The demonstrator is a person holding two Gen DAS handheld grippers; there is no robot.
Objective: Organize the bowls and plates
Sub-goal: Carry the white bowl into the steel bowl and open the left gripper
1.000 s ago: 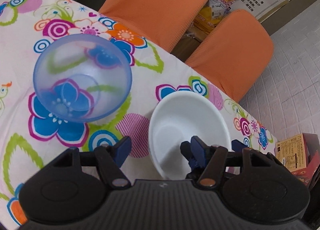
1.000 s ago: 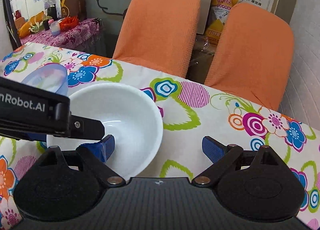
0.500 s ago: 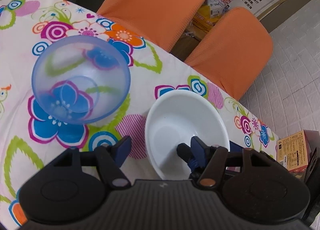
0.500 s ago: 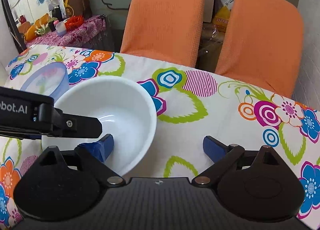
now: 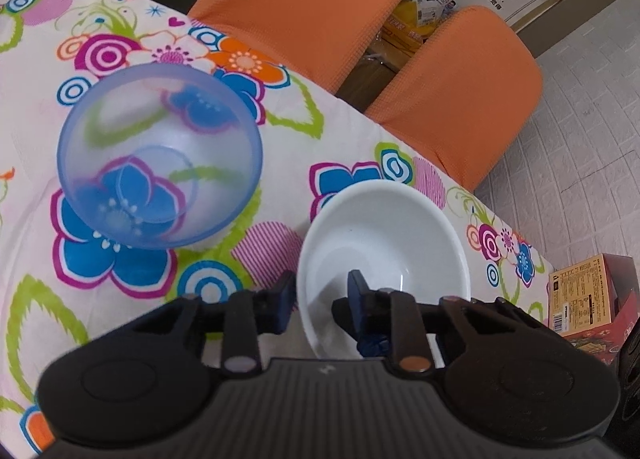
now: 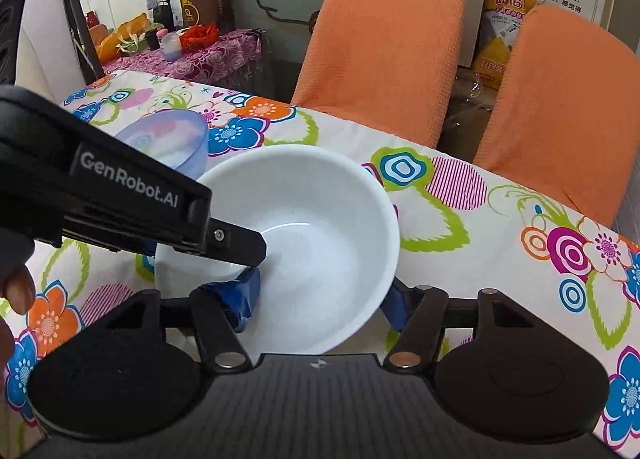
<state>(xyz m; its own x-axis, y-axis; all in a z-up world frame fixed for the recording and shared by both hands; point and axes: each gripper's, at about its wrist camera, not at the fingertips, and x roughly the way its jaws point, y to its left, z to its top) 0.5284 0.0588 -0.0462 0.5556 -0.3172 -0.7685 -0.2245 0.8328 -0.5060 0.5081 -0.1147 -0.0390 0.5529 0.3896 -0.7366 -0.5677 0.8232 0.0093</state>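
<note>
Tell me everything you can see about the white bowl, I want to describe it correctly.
The white bowl is round, deep and plain, with a smooth glossy surface that looks like ceramic or melamine; it is empty and stands upright on the flowered tablecloth, near the table edge by the orange chairs. Both tongs straddle its rim: the left tongs have one blue pad inside and one outside the wall, and the right tongs likewise. Whether the pads press the wall is unclear. The translucent blue bowl stands apart from it.

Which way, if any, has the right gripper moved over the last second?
Yes. The right gripper moved left: the left orange chair and the white bowl sit further right in its view. Its jaws have narrowed.
</note>
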